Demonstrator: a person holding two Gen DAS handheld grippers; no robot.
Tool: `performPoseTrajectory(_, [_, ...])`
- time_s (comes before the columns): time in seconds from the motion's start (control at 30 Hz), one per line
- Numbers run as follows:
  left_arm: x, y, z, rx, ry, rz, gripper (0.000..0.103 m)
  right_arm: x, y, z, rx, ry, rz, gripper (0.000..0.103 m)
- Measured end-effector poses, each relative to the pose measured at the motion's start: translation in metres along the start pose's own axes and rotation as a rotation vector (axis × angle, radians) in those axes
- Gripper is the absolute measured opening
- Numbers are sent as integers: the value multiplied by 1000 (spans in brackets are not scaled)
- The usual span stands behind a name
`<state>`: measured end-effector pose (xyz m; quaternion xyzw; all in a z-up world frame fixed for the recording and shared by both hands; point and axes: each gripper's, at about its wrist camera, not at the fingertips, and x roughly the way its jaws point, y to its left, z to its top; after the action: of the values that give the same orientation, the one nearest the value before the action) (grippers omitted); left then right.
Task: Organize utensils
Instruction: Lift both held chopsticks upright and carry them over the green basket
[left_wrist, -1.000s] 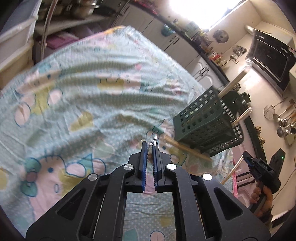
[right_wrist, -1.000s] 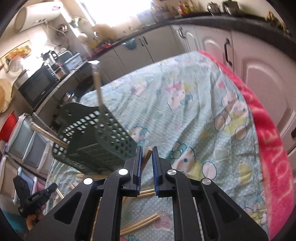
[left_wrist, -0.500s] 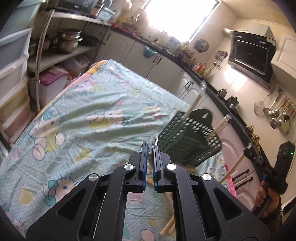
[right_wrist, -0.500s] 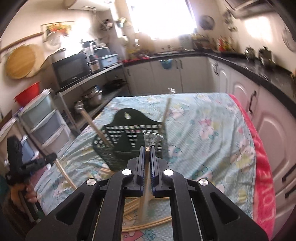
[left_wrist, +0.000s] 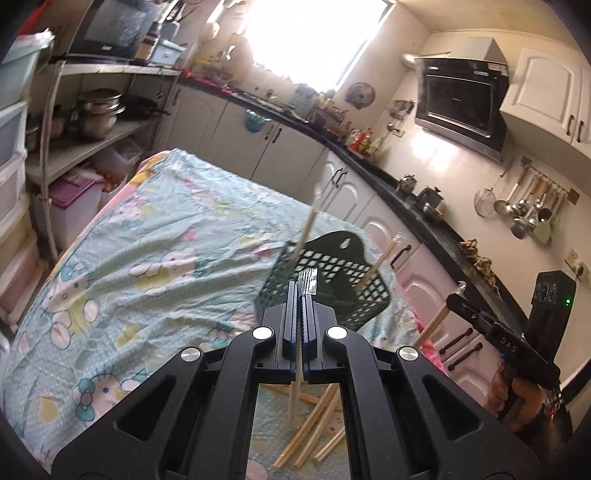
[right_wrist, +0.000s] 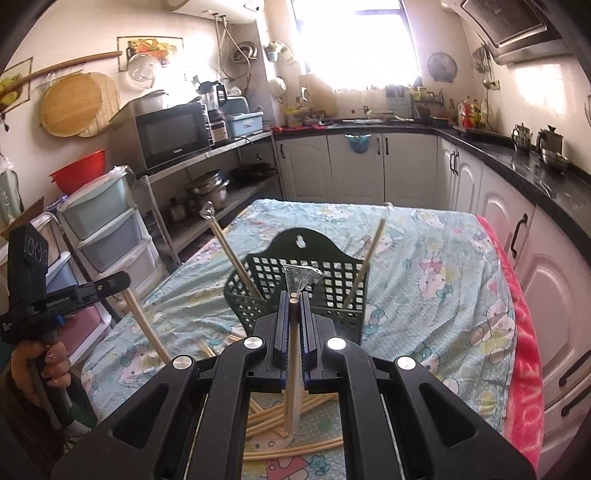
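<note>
A dark green perforated basket (left_wrist: 325, 280) (right_wrist: 295, 291) stands on the table with two wrapped chopstick pairs (right_wrist: 232, 258) (right_wrist: 364, 266) leaning in it. My left gripper (left_wrist: 300, 291) is shut on a wrapped chopstick pair (left_wrist: 295, 384), held upright above the table just in front of the basket. My right gripper (right_wrist: 293, 301) is shut on another wrapped chopstick pair (right_wrist: 291, 391), also upright, near the basket's front. Each gripper shows in the other's view, the right one (left_wrist: 454, 299) and the left one (right_wrist: 122, 280), each holding its stick.
Several loose chopstick pairs (left_wrist: 314, 424) (right_wrist: 280, 439) lie on the Hello Kitty tablecloth (left_wrist: 147, 266) below the grippers. A red towel (right_wrist: 524, 369) hangs over the table's right edge. Cabinets (right_wrist: 517, 236), shelves with pots (left_wrist: 96, 114) and storage drawers (right_wrist: 103, 229) surround the table.
Both grippers have risen and tilted up from the table, each lifting a chopstick pair upright. The basket now sits directly ahead of both.
</note>
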<state>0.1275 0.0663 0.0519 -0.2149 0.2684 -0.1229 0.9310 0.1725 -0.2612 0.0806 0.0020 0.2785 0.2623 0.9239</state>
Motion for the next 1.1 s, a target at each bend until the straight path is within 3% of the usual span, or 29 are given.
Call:
performPoseTrajectory(0.53, [-5, -61, 39, 124, -72, -93, 0, -26, 22, 29, -44, -93, 32, 5])
performPoseTrajectory(1.1, [-21, -94, 88, 214, -192, -98, 0, -41, 44, 79, -100, -207, 58, 5])
